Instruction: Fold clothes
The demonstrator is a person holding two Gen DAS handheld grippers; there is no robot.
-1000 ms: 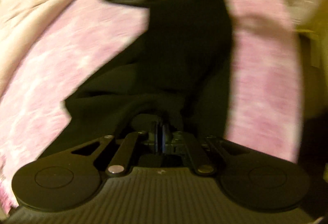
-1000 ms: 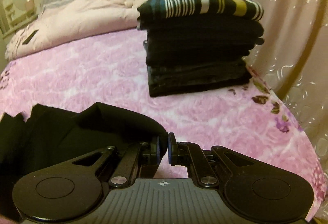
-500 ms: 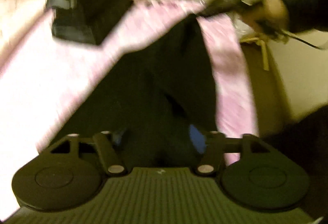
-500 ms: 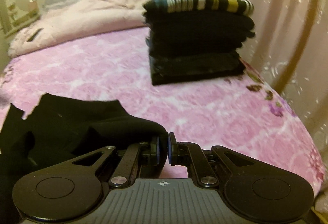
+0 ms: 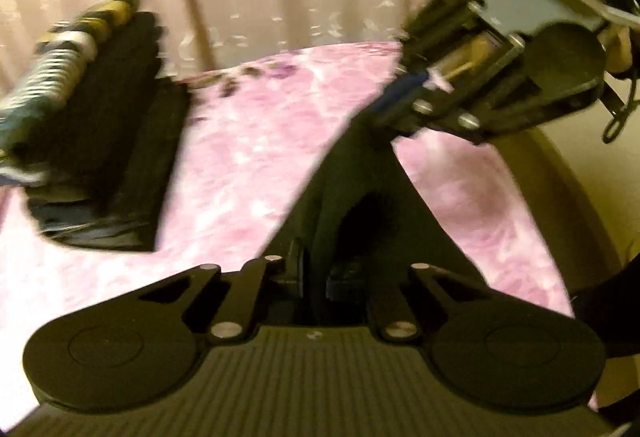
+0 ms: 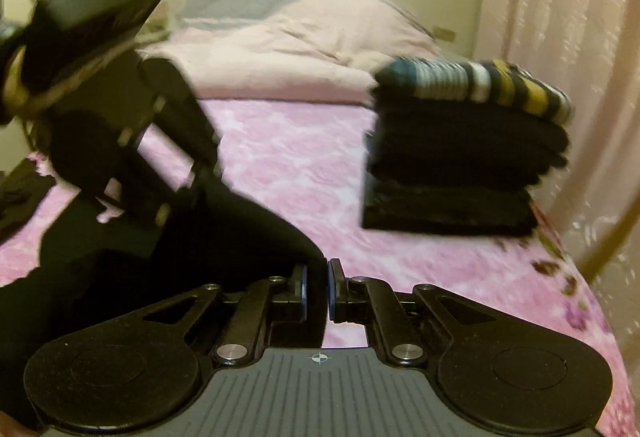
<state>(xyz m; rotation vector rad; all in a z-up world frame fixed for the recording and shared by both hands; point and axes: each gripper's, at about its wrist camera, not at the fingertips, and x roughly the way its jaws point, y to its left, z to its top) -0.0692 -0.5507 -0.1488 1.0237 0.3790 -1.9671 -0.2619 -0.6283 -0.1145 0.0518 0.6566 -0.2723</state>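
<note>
**One black piece in the air, a neat pile already done**

The bed (image 6: 304, 173) fills most of the room, with a pink flowery cover. A puffy pale blanket (image 6: 304, 49) is heaped at its far end. Pale curtains (image 6: 560, 57) hang along the right side.

On the right side of the bed sits a stack of folded clothes (image 6: 460, 165), dark ones with a stripy one on top. So a good part of the folding looks finished.

The black garment (image 6: 224, 229) is the one being worked on now. It hangs stretched over the near part of the bed. The left gripper (image 5: 314, 277) is closing its jaws on one edge of the cloth. The right gripper (image 6: 316, 291) has its jaws pinched tight on another edge. The folding of this piece is not done yet.

A dark bundle (image 6: 20, 193) lies at the far left; it is blurry, maybe more clothes to fold. The stack stands well apart, and nothing blocks the way.
</note>
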